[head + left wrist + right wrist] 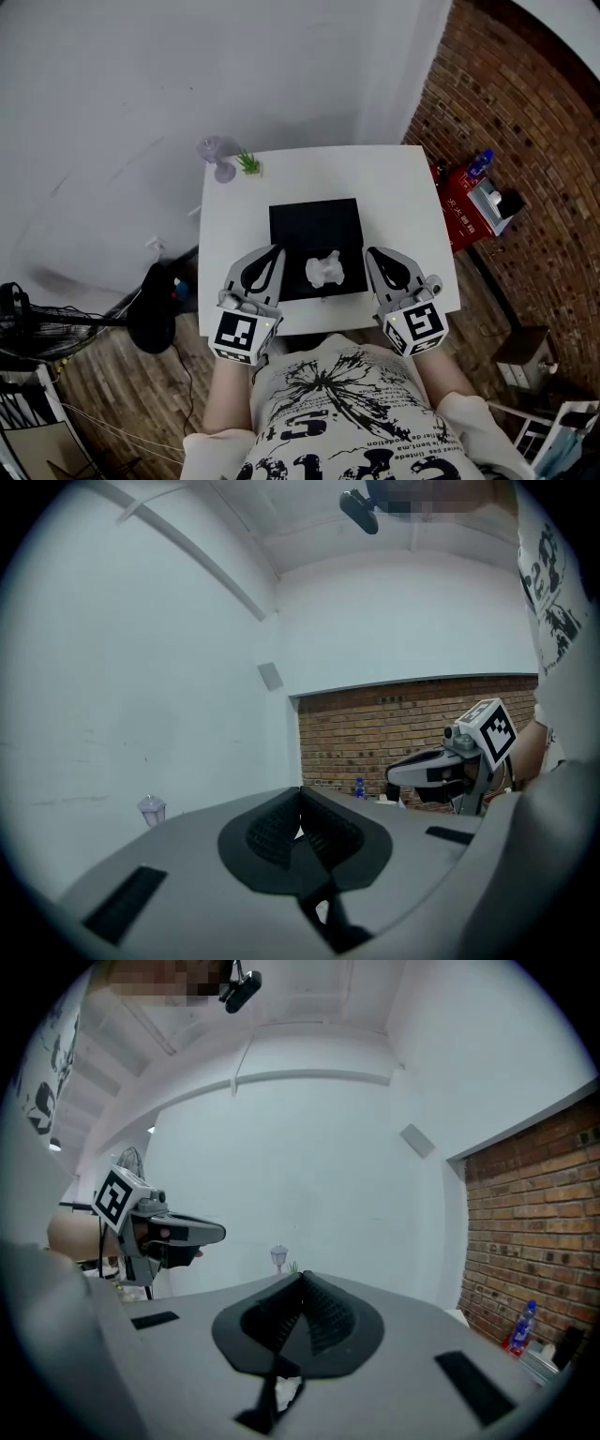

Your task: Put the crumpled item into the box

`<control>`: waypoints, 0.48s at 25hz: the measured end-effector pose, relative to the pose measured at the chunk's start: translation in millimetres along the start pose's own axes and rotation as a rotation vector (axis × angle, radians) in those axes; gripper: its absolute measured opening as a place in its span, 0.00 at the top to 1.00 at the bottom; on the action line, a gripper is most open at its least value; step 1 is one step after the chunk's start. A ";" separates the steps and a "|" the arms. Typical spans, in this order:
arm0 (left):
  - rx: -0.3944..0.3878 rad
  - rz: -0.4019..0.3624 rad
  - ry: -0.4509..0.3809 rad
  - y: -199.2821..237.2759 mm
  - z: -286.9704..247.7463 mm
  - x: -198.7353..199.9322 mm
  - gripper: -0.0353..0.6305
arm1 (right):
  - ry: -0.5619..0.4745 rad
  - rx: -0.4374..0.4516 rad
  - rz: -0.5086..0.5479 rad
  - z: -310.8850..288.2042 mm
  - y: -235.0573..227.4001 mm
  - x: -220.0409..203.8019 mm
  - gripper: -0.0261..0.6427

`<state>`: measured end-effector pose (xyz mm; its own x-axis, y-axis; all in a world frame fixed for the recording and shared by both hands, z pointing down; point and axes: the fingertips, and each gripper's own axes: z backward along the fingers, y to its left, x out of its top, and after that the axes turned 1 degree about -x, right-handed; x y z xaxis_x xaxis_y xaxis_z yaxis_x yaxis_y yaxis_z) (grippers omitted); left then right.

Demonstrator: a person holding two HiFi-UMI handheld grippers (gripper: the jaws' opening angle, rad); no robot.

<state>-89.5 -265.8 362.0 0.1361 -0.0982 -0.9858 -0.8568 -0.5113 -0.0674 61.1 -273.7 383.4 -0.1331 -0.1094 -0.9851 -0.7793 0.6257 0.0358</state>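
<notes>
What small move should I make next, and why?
Probably open the right gripper and ease it toward the crumpled white item: both it and the left gripper are shut and empty, and the item lies untouched on the black box.

Head view steeply above table (398,187)
</notes>
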 end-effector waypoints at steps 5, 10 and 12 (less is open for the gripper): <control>0.004 0.016 0.001 -1.4 -2.1 -0.8 0.93 | 0.004 0.009 -0.003 -2.0 -2.2 -1.8 0.94; 0.002 0.039 0.006 3.0 -1.5 -2.5 0.93 | 0.009 0.016 0.001 -8.2 0.8 -2.4 0.94; -0.002 0.048 0.007 3.9 -1.0 -3.1 0.93 | 0.011 0.011 -0.004 -9.2 1.0 -2.7 0.94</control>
<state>-92.7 -268.4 364.9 0.0983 -0.1289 -0.9868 -0.8615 -0.5074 -0.0196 55.1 -279.9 387.7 -0.1366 -0.1205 -0.9833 -0.7729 0.6338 0.0297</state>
